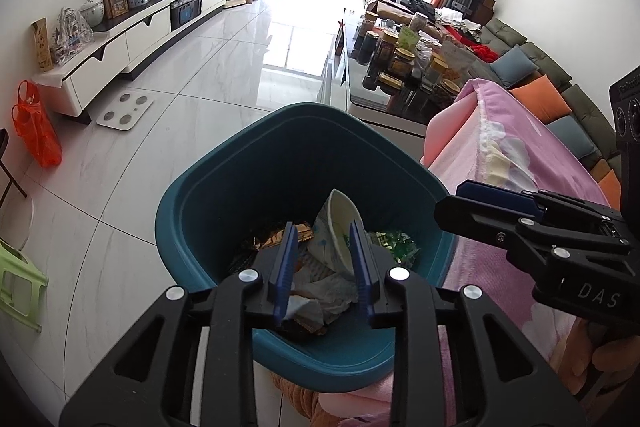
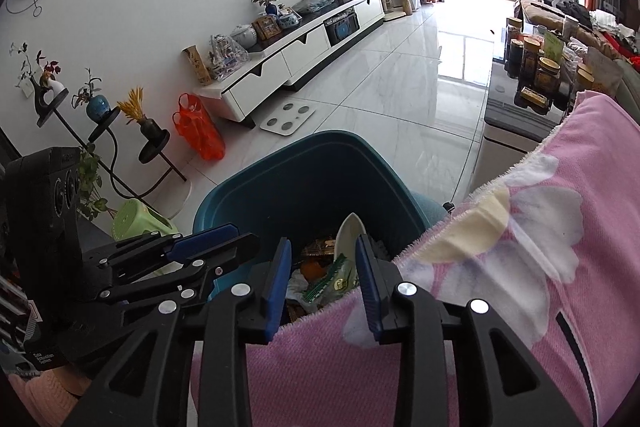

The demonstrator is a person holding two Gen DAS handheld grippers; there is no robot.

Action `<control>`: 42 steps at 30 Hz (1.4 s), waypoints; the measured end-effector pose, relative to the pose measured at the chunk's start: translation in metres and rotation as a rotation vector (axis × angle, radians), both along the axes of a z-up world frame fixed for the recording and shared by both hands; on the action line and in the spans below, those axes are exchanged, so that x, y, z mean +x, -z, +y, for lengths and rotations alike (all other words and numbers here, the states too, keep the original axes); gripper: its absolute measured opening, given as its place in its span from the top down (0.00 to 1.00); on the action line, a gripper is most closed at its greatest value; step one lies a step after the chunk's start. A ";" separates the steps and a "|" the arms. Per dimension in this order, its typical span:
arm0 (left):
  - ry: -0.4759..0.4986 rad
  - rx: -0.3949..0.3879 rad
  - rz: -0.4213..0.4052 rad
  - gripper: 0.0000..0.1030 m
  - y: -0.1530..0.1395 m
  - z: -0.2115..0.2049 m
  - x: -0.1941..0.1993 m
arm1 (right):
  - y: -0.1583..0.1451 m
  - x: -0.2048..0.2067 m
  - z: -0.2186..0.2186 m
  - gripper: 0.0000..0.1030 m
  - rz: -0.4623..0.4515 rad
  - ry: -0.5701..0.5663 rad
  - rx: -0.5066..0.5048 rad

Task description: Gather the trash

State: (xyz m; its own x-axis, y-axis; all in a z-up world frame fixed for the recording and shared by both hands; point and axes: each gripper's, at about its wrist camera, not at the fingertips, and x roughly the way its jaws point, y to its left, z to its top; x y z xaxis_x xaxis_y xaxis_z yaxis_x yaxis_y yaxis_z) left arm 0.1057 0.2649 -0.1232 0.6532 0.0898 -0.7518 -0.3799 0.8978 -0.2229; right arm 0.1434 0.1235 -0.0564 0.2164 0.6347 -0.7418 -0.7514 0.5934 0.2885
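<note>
The left hand-held gripper (image 1: 324, 269) is up over the near edge of the blue bin (image 1: 224, 187) and points down into it. Its two blue pads are a little way apart, and nothing is held between them. The trash lies just under and in front of it: a white paper cup (image 1: 340, 223) tipped on its side, some crumpled white paper (image 1: 328, 291), a brown wrapper (image 1: 280, 237) and a green wrapper (image 1: 398, 245). The cup's long way runs from the pads up toward the far wall of the bin. The right hand-held gripper (image 2: 324, 281) is just beside the left one, over the pink blanket (image 2: 520, 227) by the bin's right edge. It is open a little too, and it holds nothing. The left one looks nearer to the trash. Farther off is the shiny white floor (image 1: 200, 75) and an orange bag (image 1: 36, 127) by the wall. That bag may be the next thing to get, and it lies well away, off to the left.
</note>
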 end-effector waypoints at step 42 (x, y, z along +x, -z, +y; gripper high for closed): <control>0.203 0.300 -0.481 0.05 -0.091 -0.231 -0.073 | -0.040 -0.135 -0.304 0.07 -0.590 0.725 0.126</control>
State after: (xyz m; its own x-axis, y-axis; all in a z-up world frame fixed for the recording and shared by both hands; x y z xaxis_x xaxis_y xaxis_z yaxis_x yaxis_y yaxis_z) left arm 0.0327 0.0337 -0.0317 0.9400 0.0906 -0.3290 -0.1141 0.9921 -0.0525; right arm 0.0084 -0.1804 -0.0162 0.9087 0.2663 -0.3216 -0.2564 0.9638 0.0735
